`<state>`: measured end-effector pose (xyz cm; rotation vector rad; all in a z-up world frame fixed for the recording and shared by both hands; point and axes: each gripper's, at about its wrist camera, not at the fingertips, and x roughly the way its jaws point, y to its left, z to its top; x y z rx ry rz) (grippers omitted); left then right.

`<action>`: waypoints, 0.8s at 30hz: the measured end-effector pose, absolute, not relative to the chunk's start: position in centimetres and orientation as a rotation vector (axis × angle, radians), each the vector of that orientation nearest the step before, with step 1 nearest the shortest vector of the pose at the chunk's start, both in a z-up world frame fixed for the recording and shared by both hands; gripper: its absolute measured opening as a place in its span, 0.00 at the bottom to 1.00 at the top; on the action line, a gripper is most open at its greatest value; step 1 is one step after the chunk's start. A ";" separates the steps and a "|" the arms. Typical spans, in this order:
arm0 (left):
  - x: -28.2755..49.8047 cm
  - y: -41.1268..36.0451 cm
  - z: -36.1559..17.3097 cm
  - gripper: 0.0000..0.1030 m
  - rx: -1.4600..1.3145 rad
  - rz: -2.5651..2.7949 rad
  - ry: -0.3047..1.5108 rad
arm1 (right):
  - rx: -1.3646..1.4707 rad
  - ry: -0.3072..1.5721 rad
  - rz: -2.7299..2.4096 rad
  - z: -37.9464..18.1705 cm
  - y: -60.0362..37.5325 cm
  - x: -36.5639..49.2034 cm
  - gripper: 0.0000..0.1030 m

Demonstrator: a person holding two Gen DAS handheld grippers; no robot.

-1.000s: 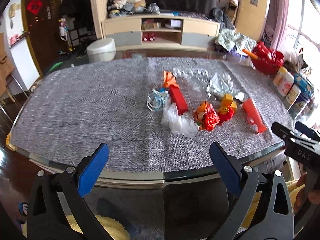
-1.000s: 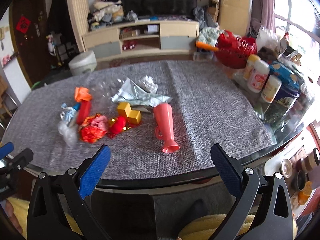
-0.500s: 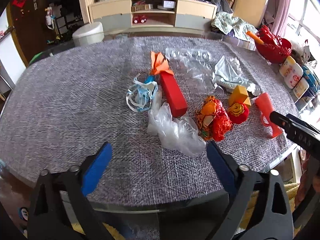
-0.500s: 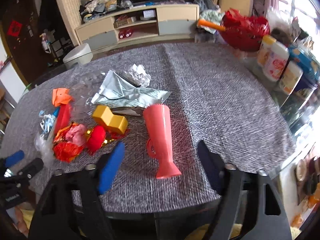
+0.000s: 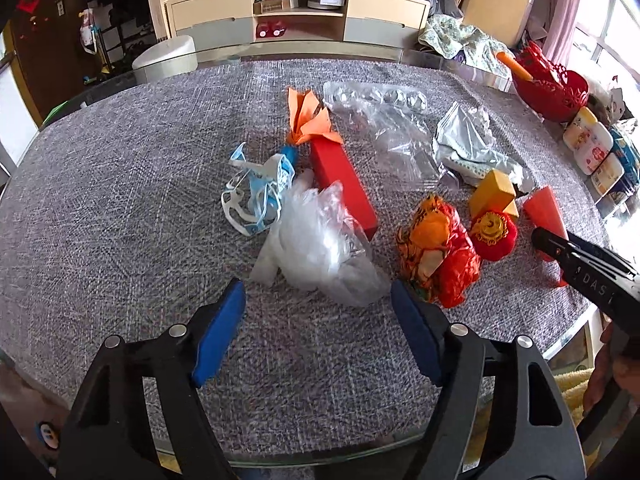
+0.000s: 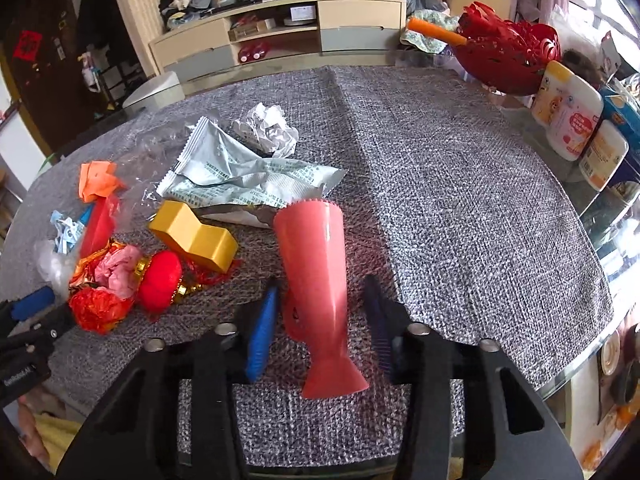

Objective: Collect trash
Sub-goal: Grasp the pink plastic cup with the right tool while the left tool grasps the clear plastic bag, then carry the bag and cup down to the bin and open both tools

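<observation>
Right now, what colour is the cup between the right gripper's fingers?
Coral pink cup; the right wrist view shows it best.

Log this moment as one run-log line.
phase: approach | left gripper: closing, open, before clear plastic bag | right gripper: closing, straddling pink cup, gaps visible | lifted: nothing

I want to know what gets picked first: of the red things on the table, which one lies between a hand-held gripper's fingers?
The coral-red plastic cup, lying on its side; the right hand-held gripper straddles it, its jaws closing in. The red box and red pompom lie clear.
</observation>
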<state>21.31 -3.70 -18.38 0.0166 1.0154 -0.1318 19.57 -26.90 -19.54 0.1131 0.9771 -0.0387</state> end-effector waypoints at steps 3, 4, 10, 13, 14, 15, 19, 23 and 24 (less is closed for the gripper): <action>21.4 -3.8 -18.1 0.70 0.009 -0.125 1.011 | 0.106 0.974 -0.039 -19.6 -26.9 19.5 0.33; 21.5 -3.8 -18.0 0.70 0.006 -0.126 1.011 | 0.105 0.971 -0.038 -19.6 -26.9 19.4 0.32; 22.7 -3.2 -18.8 0.33 -0.005 -0.113 1.022 | 0.095 0.967 -0.023 -19.4 -26.7 19.5 0.31; 22.6 -2.9 -18.9 0.19 0.010 -0.103 1.016 | 0.091 0.962 -0.010 -19.0 -26.6 19.1 0.27; 22.5 -2.8 -18.8 0.17 0.006 -0.109 1.016 | 0.093 0.960 -0.006 -18.9 -26.4 18.9 0.27; 22.4 -2.6 -18.8 0.11 0.001 -0.112 1.016 | 0.095 0.959 -0.004 -18.8 -26.4 18.7 0.27; 21.2 -2.1 -18.7 0.11 -0.010 -0.127 1.007 | 0.093 0.953 -0.002 -18.3 -26.4 17.7 0.27; 19.6 -1.8 -17.8 0.11 -0.003 -0.128 0.990 | 0.096 0.931 0.011 -17.1 -25.9 16.4 0.27; 19.2 -1.7 -17.5 0.11 -0.001 -0.130 0.986 | 0.101 0.928 0.020 -16.8 -25.6 16.1 0.27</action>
